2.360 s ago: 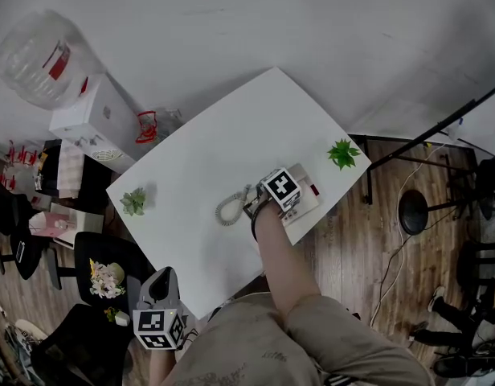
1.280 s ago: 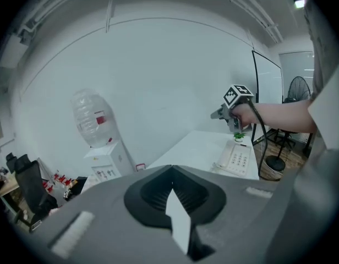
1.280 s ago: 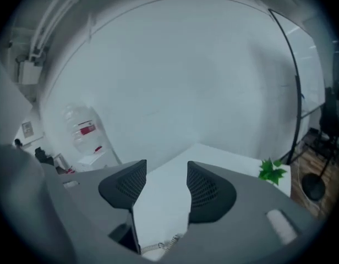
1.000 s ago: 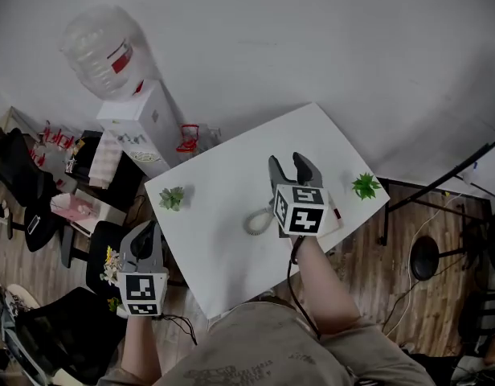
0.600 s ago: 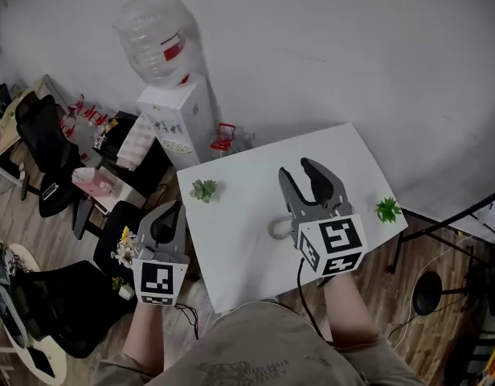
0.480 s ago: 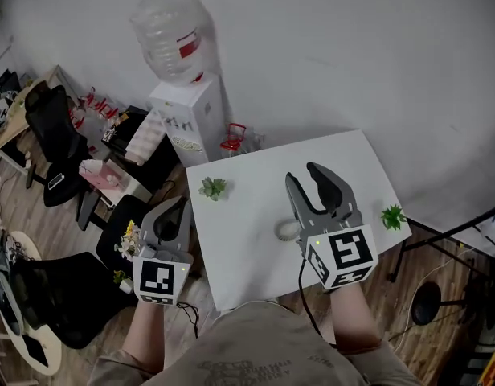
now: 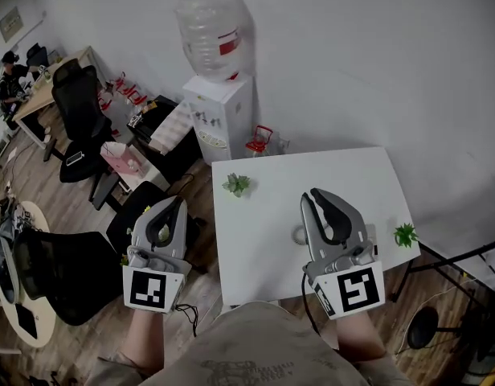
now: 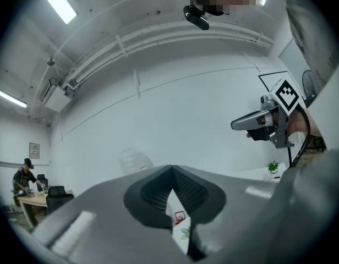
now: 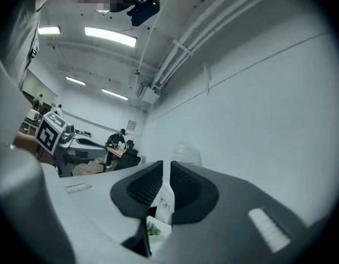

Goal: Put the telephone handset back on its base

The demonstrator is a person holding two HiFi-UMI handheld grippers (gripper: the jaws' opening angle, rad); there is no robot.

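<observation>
The telephone and its handset are hidden behind my right gripper (image 7: 312, 194) in the head view. Only a loop of the pale coiled cord (image 7: 299, 234) shows on the white table (image 7: 263, 215). The right gripper is raised high above the table, tips pointing away, shut with nothing between its jaws (image 9: 167, 164). My left gripper (image 7: 177, 202) is held up left of the table over the floor, jaws shut and empty (image 8: 172, 169). Both gripper views look at the wall and ceiling, and neither shows the phone. The left gripper view catches the right gripper (image 8: 257, 124) from the side.
A small green plant (image 7: 235, 185) stands at the table's far left, another (image 7: 406, 235) at its right edge. A water dispenser (image 7: 223, 115) with its bottle (image 7: 215, 30) stands behind the table. Black office chairs (image 7: 79, 111) and a person at a desk (image 7: 10, 75) are at left.
My right gripper has left the telephone on the table and risen toward the head camera. The left gripper has risen too. The view has pulled back and tilted up, showing more of the room.
</observation>
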